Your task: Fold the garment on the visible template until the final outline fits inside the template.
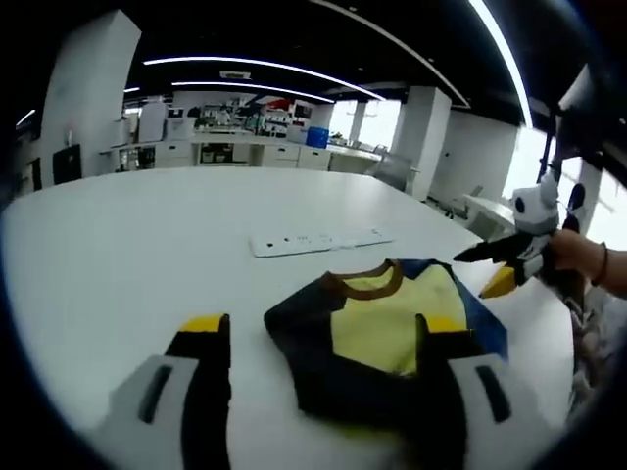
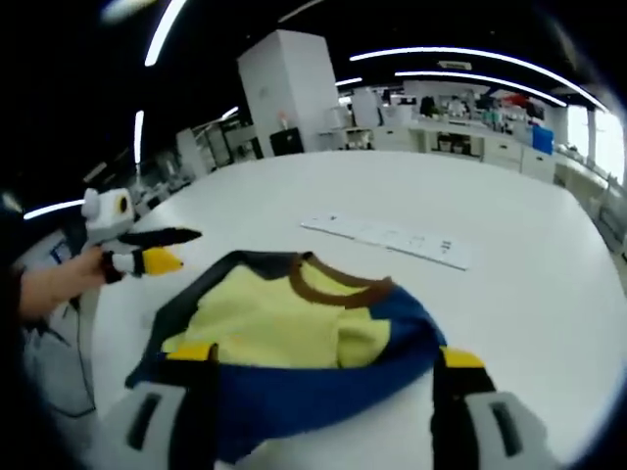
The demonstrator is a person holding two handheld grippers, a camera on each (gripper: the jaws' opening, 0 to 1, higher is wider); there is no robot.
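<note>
A small garment lies on the white table, folded into a compact shape. It has a yellow front, a brown collar and dark blue sides. My left gripper hovers low in front of it, open, its right jaw over the garment's near right part. My right gripper comes in from the right, just beside the garment's far right corner. In the right gripper view the garment sits between the wide-apart jaws of my open right gripper. The left gripper hangs open at the garment's left.
A flat white strip lies on the table beyond the collar, also seen as the strip. A hand holds the right gripper; another hand holds the left. Pillars and counters stand far behind.
</note>
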